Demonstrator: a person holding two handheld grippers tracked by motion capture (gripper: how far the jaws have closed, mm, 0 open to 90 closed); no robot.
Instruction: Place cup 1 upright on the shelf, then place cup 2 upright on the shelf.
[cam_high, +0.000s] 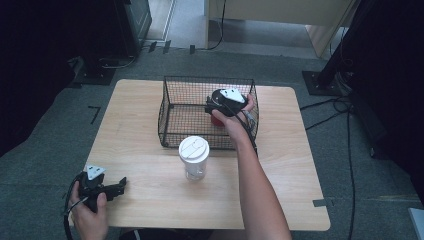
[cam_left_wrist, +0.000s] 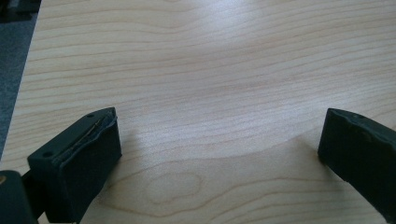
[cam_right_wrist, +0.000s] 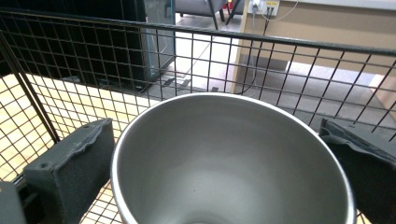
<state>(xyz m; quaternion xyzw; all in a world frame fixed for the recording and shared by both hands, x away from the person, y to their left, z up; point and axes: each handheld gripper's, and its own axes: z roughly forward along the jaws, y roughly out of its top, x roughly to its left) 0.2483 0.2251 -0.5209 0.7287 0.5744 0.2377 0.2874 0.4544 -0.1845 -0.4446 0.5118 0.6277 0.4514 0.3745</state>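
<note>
High view: the right gripper (cam_high: 214, 106) is reaching into the wire basket (cam_high: 172, 131) at the far middle of the desk (cam_high: 280, 165), hovering over a red cup (cam_high: 216, 121) sitting inside the basket toward its right side. A clear tumbler with a white lid (cam_high: 194, 157) is standing on the desk just near of the basket. The left gripper (cam_high: 121, 186) is resting at the near left edge of the desk, held in the person's hand, well apart from everything else.

Left gripper view: the jaws are standing wide apart over bare wood, nothing between them.

Right gripper view: the jaws are spread to their widest on either side of the cup (cam_right_wrist: 231, 161), whose grey metal inside is facing the camera. The cup is sitting between them; the pads are just beside the rim, and I cannot tell if they are touching it. The basket mesh (cam_right_wrist: 140, 60) is standing behind the cup.
</note>
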